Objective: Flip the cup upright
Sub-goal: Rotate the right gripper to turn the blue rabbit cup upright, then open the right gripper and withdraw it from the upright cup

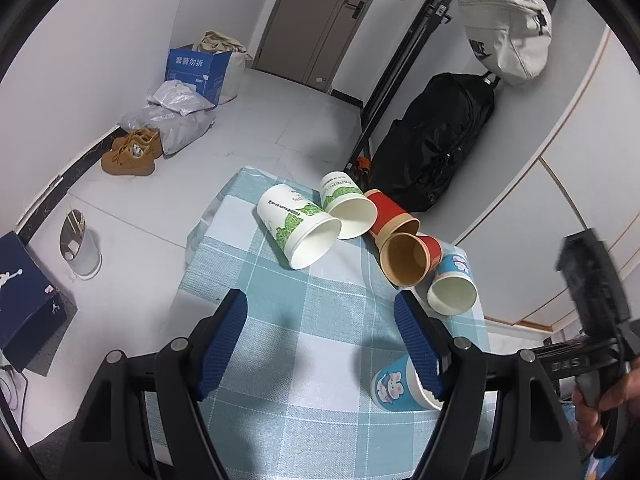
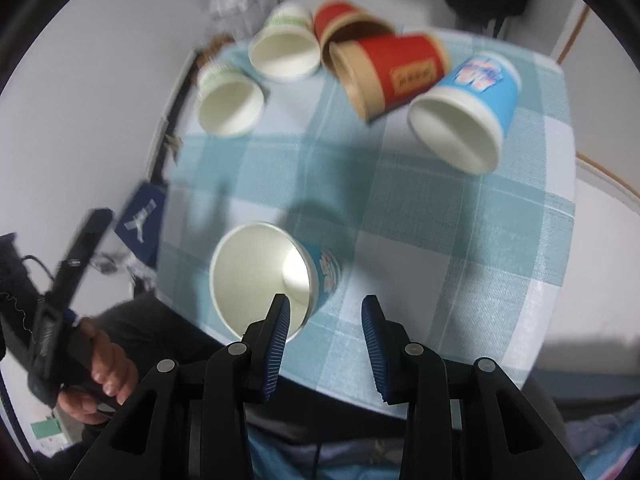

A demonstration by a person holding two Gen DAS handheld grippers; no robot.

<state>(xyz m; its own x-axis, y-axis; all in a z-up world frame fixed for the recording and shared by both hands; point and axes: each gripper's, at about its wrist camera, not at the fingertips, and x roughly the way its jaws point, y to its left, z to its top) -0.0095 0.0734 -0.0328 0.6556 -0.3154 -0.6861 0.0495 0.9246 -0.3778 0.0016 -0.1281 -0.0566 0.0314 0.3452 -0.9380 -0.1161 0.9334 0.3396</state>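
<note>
Several paper cups lie on their sides on a blue checked tablecloth (image 1: 304,344): two green-and-white cups (image 1: 298,226), two red cups (image 1: 408,258) and a blue cup (image 1: 454,284). Another blue cartoon cup (image 2: 272,276) stands upright near the table's front edge; it also shows in the left wrist view (image 1: 394,386), partly behind my left gripper's right finger. My left gripper (image 1: 320,304) is open and empty above the cloth. My right gripper (image 2: 326,306) is open and empty, just right of the upright cup's rim.
Beyond the table the floor holds a black backpack (image 1: 436,144), brown shoes (image 1: 130,152), plastic bags, a blue carton (image 1: 198,70), a white bin (image 1: 82,248) and a dark shoe box (image 1: 28,300). A white cabinet stands to the right.
</note>
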